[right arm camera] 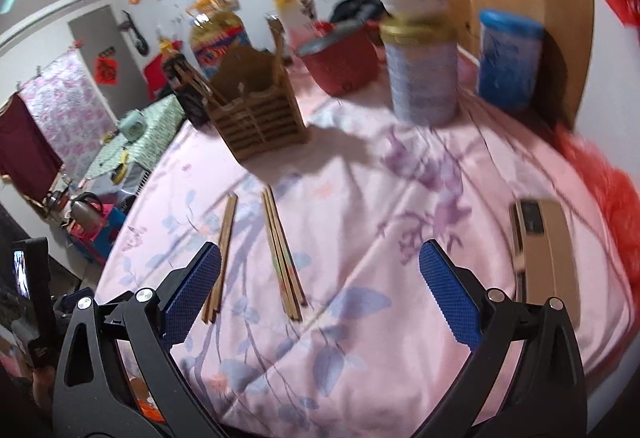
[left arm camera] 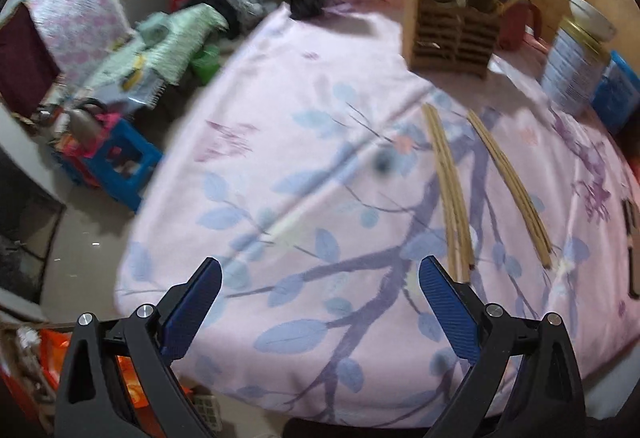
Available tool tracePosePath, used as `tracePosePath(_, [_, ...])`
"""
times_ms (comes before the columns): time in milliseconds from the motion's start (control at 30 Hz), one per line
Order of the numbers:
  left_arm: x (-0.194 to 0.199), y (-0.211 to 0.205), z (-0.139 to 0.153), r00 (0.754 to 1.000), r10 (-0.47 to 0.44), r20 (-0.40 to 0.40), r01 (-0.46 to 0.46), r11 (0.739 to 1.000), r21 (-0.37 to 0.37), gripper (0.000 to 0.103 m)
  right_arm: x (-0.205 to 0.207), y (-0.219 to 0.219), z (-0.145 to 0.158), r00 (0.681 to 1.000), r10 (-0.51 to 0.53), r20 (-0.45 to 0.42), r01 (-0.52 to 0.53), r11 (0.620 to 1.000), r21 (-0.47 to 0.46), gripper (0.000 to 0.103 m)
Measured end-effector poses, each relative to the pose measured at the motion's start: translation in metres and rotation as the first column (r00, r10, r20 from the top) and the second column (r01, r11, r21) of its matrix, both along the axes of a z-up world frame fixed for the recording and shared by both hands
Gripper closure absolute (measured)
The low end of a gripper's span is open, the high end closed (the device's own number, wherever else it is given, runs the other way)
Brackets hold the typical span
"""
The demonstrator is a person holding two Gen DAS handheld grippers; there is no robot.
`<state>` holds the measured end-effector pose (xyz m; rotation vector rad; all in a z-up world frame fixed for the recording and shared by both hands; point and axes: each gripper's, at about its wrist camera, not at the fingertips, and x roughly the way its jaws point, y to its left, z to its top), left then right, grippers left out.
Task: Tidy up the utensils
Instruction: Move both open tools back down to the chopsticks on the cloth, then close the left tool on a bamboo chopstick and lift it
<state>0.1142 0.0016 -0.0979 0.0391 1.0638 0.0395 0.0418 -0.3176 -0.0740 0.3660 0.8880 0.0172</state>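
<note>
Left wrist view: the left gripper (left arm camera: 320,274) hangs over the pink cloth (left arm camera: 304,166) at the bottom of the frame, its blue pads spread wide with nothing between them. Right of centre lie two bundles of chopsticks, a left bundle (left arm camera: 450,190) and a right bundle (left arm camera: 510,186), side by side but apart, running from mid-frame down toward the right pad. At the upper right stands the wooden holder (left arm camera: 450,34), upright, with a few sticks already poking out of it; that is presumably where the loose ones belong. A tin (left arm camera: 576,66) stands further right. In the right wrist view the right gripper (right arm camera: 320,258) is likewise spread and empty, low in the frame. The left bundle (right arm camera: 222,254) lies partly behind its left pad (right arm camera: 192,290), and the right bundle (right arm camera: 282,254) sits just right of that, left of centre. The holder (right arm camera: 260,118) stands above them, left of centre, well apart from both. A beige flat object (right arm camera: 548,258) lies at the right; I cannot tell what it is. Both tongs look opened in readiness, each aimed roughly along the sticks, which would suit closing across a bundle. Nothing is gripped yet, so the sorting seems barely under way.
</note>
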Motion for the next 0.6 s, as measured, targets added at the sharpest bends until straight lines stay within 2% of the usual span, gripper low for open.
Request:
tracePosePath(167, [0.008, -0.016, -0.022, 0.995, -0.093, -0.026, 0.092, 0.995, -0.041, 0.006, -0.011, 0.009, -0.006, 0.999, -0.001, -0.046, -0.003, 0.996, -0.086, 0.007])
tracePosePath(300, [0.009, -0.036, -0.036, 0.988, -0.149, -0.031, 0.149, 0.989, -0.015, 0.006, -0.017, 0.005, -0.011, 0.996, -0.004, -0.086, -0.007, 0.991, -0.131, 0.007])
tracePosePath(433, [0.006, -0.044, -0.047, 0.988, -0.15, -0.032, 0.149, 0.988, -0.024, 0.006, -0.019, -0.004, -0.017, 0.994, 0.004, -0.113, -0.022, 0.988, -0.155, 0.007])
tracePosePath(600, [0.006, -0.052, -0.056, 0.99, -0.135, -0.03, 0.135, 0.991, 0.009, 0.006, -0.018, -0.008, -0.015, 0.994, 0.032, -0.106, -0.051, 0.981, -0.188, 0.007])
